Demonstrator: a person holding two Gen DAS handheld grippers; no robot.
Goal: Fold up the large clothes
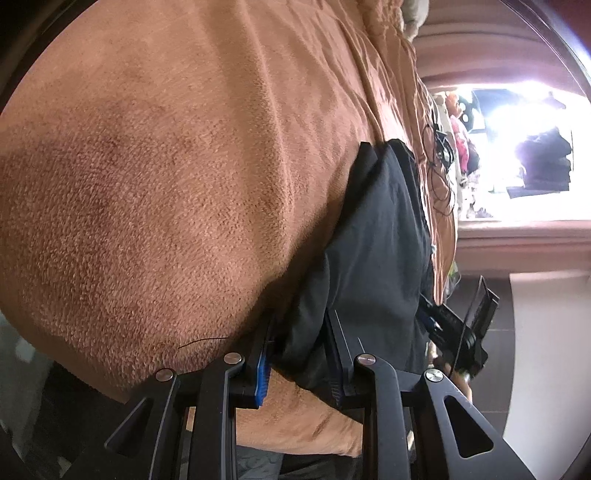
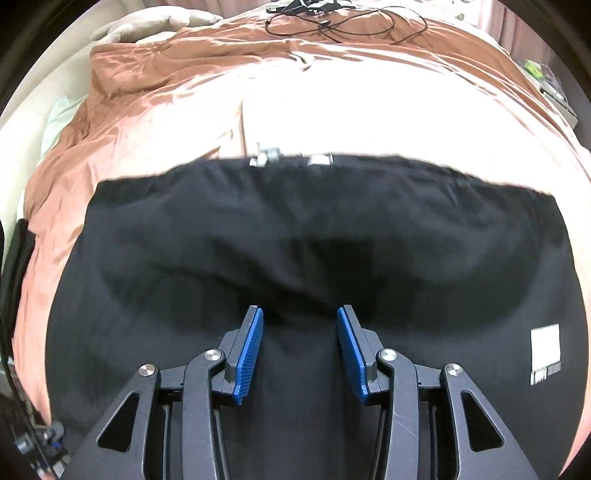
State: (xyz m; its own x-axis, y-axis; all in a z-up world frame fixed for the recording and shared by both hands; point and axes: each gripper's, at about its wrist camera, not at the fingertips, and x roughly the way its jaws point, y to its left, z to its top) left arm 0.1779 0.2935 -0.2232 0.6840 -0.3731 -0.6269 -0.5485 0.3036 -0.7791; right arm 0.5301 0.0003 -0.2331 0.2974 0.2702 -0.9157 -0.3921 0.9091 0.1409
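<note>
A large black garment lies spread flat on a brown blanket. It has a white printed label at the right, and small grey tags at its far edge. My right gripper points steeply down over the middle of the garment. Its blue pads stand apart and clamp nothing. In the left wrist view, which is rolled sideways, a bunched edge of the black garment runs between the fingers of my left gripper. That gripper is shut on the cloth.
The brown blanket covers a wide bed. Black cables lie tangled at its far side, beside a pale pillow. A bright window and clutter sit beyond the bed edge. A black tool shows near the garment's end.
</note>
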